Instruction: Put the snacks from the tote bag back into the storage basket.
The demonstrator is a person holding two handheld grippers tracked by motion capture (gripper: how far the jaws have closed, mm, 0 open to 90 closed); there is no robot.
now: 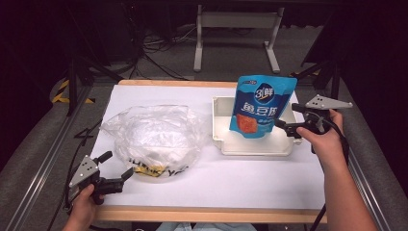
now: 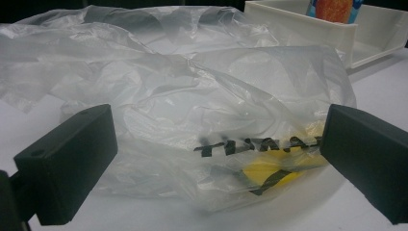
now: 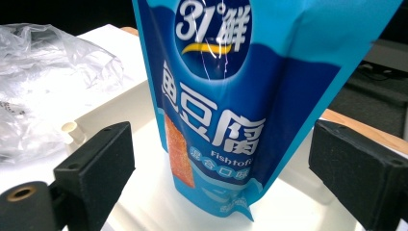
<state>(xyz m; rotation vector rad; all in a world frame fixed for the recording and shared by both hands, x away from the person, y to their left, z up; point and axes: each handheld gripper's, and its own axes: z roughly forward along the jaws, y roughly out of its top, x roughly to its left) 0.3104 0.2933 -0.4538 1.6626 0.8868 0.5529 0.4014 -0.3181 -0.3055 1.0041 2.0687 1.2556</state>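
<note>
- White table (image 1: 250,183), wood-edged, on grey floor (image 1: 29,159) in a dark room.
- Blue pouch (image 1: 260,106) stands in the white tray (image 1: 255,147).
- Right gripper (image 1: 285,126): jaws apart, clear of the pouch.
- Left gripper (image 1: 117,166): jaws apart, beside the clear bag (image 1: 154,137).

Dim room, grey carpet floor (image 1: 159,62), white desk frame (image 1: 235,29), tangled cables (image 1: 159,48)

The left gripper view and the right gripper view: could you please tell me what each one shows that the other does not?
The left gripper view alone shows the black lettering and yellow patch on the clear plastic bag, between the left hand-held gripper's open jaws. The right gripper view alone shows the blue pouch's full printed front, standing between the right hand-held gripper's open jaws, pads off it. Both share the bag, the white tray and part of the pouch.
</note>
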